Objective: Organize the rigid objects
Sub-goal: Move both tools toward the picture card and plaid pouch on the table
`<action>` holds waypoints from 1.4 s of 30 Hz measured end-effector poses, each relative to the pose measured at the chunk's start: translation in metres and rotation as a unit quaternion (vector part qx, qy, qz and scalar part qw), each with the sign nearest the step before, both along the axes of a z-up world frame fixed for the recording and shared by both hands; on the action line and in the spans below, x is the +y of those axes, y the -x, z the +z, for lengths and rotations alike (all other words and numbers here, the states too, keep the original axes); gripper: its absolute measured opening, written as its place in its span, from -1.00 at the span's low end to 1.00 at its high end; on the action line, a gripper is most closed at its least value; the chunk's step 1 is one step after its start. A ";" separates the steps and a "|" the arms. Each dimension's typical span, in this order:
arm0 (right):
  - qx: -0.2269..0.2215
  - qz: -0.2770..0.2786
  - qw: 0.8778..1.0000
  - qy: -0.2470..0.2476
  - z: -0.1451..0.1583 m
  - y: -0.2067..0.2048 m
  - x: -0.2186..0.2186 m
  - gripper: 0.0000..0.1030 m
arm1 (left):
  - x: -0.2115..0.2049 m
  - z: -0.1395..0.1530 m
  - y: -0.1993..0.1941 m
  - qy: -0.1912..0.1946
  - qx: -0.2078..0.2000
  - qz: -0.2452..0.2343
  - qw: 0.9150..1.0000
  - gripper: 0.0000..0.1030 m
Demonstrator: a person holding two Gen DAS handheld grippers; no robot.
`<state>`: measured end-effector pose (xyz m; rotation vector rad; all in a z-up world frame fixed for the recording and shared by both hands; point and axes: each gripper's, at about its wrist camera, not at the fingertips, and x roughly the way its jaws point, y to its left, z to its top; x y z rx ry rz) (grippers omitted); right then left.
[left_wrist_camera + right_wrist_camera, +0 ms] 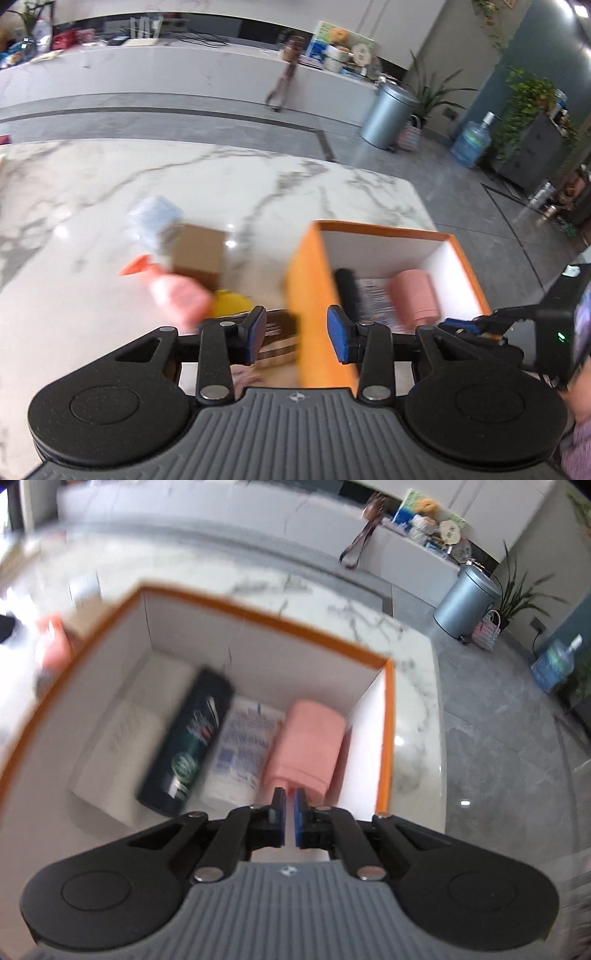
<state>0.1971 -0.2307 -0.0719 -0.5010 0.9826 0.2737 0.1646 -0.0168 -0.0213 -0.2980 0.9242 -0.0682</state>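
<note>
Hovering over the marble table (229,177), left gripper (297,332) has its blue pads spread with nothing between them; the near left wall of the orange box (314,295) sits in the gap below. Left of it, blurred clutter on the table: pale blue wrapped pack (155,221), brown cardboard box (199,254), pink spray bottle with orange trigger (173,291), yellow item (231,302), a metallic tin (277,347) just under the left pad.

Right gripper (290,816) is above the same box (386,738), jaws pressed together, empty, tips just over the near end of the pink bottle (306,742). Box is rigid card, orange outside, white inside. Contents lie flat, side by side, left to right: white flat box (122,738), dark glossy tube with green label (188,738), white printed packet (243,749), then the matte pink bottle against the right wall.
</note>
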 end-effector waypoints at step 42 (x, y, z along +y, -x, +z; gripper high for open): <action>0.084 0.089 0.993 -0.001 -0.044 0.072 0.207 0.08 | 0.103 -0.059 0.062 -0.030 0.079 -0.030 0.996 -0.13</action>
